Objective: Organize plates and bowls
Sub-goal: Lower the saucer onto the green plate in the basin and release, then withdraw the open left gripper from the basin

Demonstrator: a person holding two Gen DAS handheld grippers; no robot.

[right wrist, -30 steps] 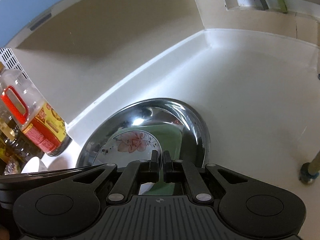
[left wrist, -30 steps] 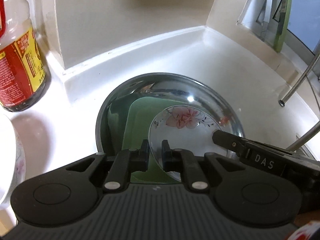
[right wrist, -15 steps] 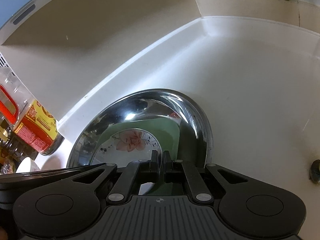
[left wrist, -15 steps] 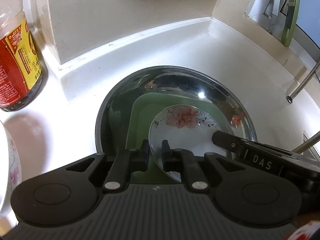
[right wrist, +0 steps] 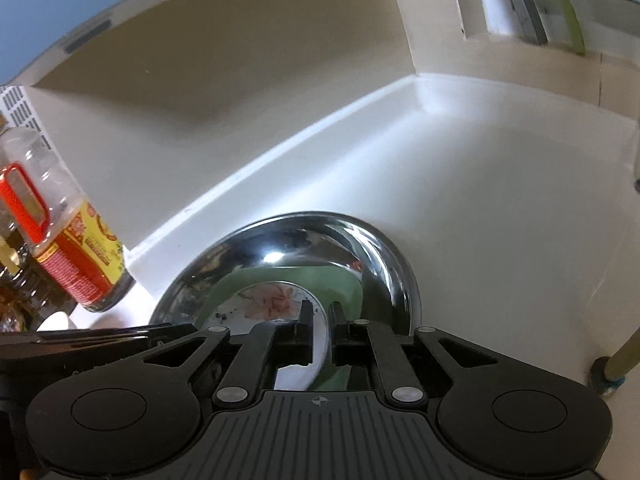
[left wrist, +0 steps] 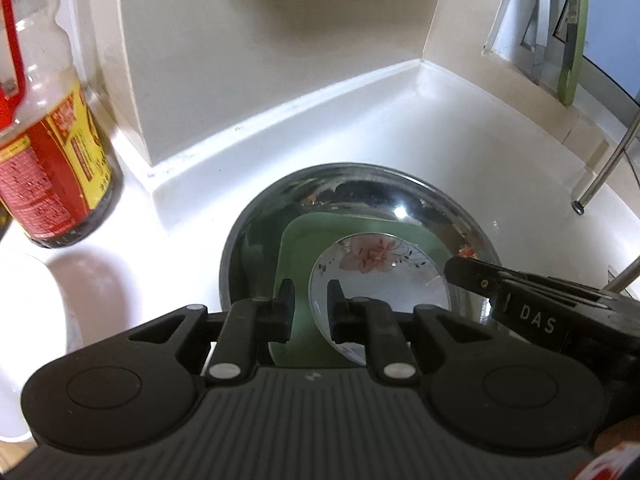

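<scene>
1. I see the steel bowl [left wrist: 360, 184] sitting mouth-up on the white counter [left wrist: 460, 140], filling the middle of the left wrist frame; it is round, so it has no long axis to speak of.
2. Inside it lies a green plate [left wrist: 298, 248] with rounded corners, and the floral dish [left wrist: 380, 280] rests flat on top of that, flower toward the upper part of the frame.
3. My left gripper [left wrist: 310, 300] straddles the floral dish's left rim; its jaws have just been opening, with a visible gap, and the rim sits between them without the pads pressing.
4. My right gripper [right wrist: 320, 320] sits at the dish's right rim in its own view; its jaws have also just been opening and stand slightly parted around the rim.
5. In the left view the right gripper's black finger [left wrist: 472, 276] reaches in from the right edge over the bowl's rim.
6. Edges: the wall corner rises at upper center, a labelled bottle [left wrist: 44, 168] stands at the left edge, and a metal rod [left wrist: 604, 168] slants at the right.
7. Open counter lies above and to the right of the bowl.
</scene>
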